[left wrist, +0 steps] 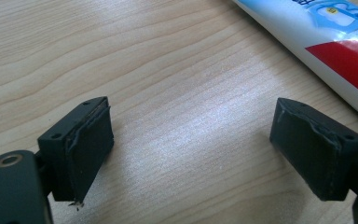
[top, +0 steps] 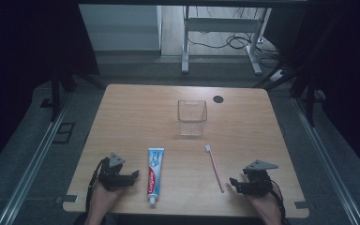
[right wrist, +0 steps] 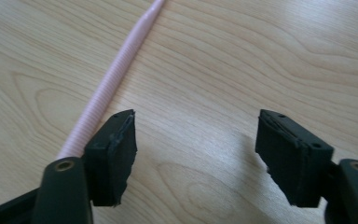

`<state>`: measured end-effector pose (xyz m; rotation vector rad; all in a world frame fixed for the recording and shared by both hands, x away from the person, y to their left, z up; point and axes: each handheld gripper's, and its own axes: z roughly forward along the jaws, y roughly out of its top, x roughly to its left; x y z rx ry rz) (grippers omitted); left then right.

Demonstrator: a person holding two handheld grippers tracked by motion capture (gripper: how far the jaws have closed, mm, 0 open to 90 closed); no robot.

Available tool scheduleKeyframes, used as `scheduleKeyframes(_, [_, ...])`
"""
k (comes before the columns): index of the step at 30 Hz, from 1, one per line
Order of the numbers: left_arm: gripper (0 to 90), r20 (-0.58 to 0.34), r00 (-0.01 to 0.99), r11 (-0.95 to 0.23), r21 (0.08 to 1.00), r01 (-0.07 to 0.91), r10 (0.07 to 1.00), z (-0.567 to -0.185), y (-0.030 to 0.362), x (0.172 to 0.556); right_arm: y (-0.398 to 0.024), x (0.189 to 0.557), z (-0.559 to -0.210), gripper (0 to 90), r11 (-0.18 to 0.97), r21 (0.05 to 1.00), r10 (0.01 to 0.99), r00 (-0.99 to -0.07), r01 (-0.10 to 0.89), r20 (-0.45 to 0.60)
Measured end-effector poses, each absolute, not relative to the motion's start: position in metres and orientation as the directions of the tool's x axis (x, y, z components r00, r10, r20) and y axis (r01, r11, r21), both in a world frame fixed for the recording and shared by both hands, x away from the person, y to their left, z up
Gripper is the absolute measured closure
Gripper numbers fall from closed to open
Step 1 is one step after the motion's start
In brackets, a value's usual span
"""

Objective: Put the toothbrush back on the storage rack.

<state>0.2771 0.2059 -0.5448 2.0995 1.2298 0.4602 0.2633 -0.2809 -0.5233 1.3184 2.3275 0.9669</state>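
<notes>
- Left claw spread over bare desk, toothpaste tube just at its 3 o'clock.
- Right claw spread, nothing between; pink toothbrush just at its 9 o'clock.
- Both sit near the desk's 6 o'clock edge.

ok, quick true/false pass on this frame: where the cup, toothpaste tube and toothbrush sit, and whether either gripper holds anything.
1. The clear square plastic cup stands upright and empty. True.
2. The white, blue and red toothpaste tube lies inside the cup. False: it lies flat on the light wooden table, nearer the person.
3. The pink toothbrush with the ribbed handle is clamped in the right gripper. False: it lies on the table outside the jaws, by one of them.
4. The left gripper is open over bare wood. True.
5. The tube touches the toothbrush. False: they lie apart.
</notes>
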Motion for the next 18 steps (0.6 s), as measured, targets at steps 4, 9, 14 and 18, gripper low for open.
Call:
scheduleKeyframes(4, [13.0,-0.025,0.498,-0.346,0.688,0.638,0.867,-0.545,0.206,0.277,-0.280,0.265,-0.521,36.4,0.350,0.680,0.824,-0.557,0.644,0.103])
scheduleKeyframes(9, [13.1,-0.025,0.498,-0.346,0.688,0.637,0.867,-0.545,0.206,0.277,-0.277,0.266,-0.515,42.5,0.373,0.687,0.800,-0.591,0.624,0.103])
scheduleKeyframes(14, [13.1,-0.025,0.497,-0.346,0.688,0.637,0.867,-0.545,0.206,0.277,-0.275,0.266,-0.509,47.4,0.377,0.692,0.789,-0.604,0.616,0.109])
scheduleKeyframes(18, [13.1,-0.024,0.498,-0.346,0.688,0.637,0.867,-0.545,0.206,0.277,-0.269,0.268,-0.502,57.4,0.394,0.695,0.759,-0.639,0.602,0.122])
